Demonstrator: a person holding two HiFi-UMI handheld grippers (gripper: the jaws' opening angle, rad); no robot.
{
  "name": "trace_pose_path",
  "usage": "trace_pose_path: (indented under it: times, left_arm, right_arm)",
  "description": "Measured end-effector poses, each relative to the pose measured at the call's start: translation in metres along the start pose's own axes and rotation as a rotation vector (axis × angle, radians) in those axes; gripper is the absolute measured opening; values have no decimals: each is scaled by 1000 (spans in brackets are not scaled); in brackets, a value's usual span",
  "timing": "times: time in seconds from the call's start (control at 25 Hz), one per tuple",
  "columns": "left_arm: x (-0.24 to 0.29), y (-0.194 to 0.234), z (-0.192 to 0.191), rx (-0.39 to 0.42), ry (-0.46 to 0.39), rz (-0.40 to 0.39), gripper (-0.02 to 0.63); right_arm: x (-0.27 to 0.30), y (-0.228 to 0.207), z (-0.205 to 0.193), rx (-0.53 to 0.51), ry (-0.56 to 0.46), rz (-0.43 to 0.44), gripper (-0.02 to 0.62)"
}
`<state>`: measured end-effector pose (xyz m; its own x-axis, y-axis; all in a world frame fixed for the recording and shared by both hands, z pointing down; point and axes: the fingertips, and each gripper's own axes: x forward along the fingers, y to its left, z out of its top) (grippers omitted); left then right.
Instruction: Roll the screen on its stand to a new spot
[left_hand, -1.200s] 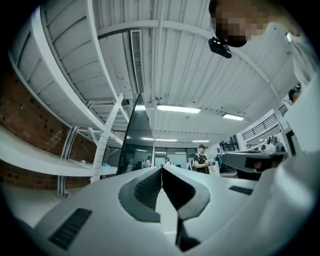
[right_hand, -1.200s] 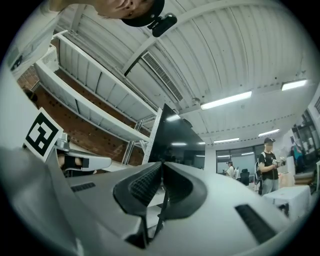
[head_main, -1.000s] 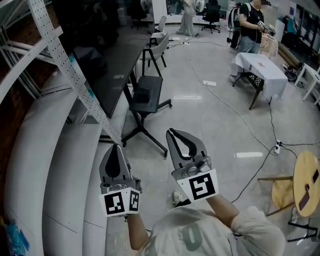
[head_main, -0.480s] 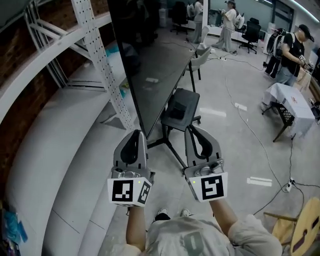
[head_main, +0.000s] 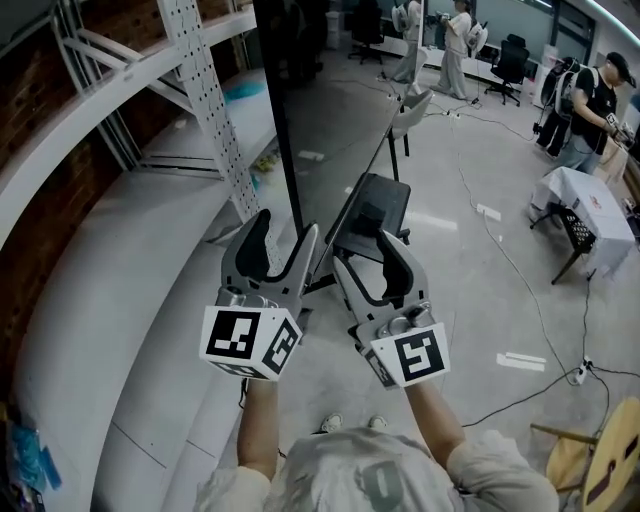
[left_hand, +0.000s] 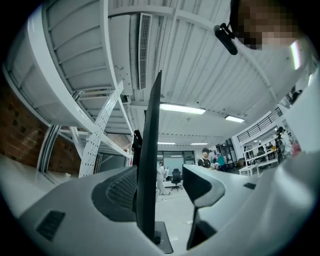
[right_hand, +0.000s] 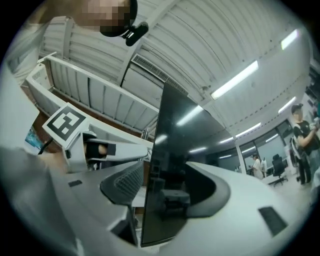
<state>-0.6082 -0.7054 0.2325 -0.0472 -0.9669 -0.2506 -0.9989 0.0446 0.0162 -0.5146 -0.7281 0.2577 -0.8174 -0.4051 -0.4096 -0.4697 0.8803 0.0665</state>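
screen (head_main: 330, 100): upright; edge toward camera | long axis: level, receding

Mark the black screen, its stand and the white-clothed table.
Large black flat screen (head_main: 335, 90): head view, glossy front face.
Black metal stand (head_main: 392, 200): head view, flat shelf.
White-clothed table (head_main: 585, 197): head view, tabletop.

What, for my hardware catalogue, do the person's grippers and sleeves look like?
The left gripper and right gripper are pale grey, with curved jaws and dark ribbed pads. Each carries a white cube bearing black square markers. The light shirt has sleeves stopping near the elbows.
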Motion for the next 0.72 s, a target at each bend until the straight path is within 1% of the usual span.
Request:
trace_pose_path:
  times: [0.08,0.2,0.32,0.4,0.6,0.72]
  left_arm:
    - [16,6,10,4,1,-24,287]
    - [40,14,17,-17,29,-63,308]
    - [58,18,20,-66,32,-112,334]
    - [65,22,19,-86,38,-125,344]
    - [83,26,9,-71,96,-146,347]
    - [96,27,0,-69,151,-153,345]
  right_arm:
    - [10,-3,-12,26,22,8,253]
    - [24,0,-35,67,77,27,258]
    - [39,7,-59,170,117,53,265]
    - [48,12,-72,208,142,63,268]
    - [70,24,-103,160,215,77,270]
    - [81,23,-120,176,253,55,270]
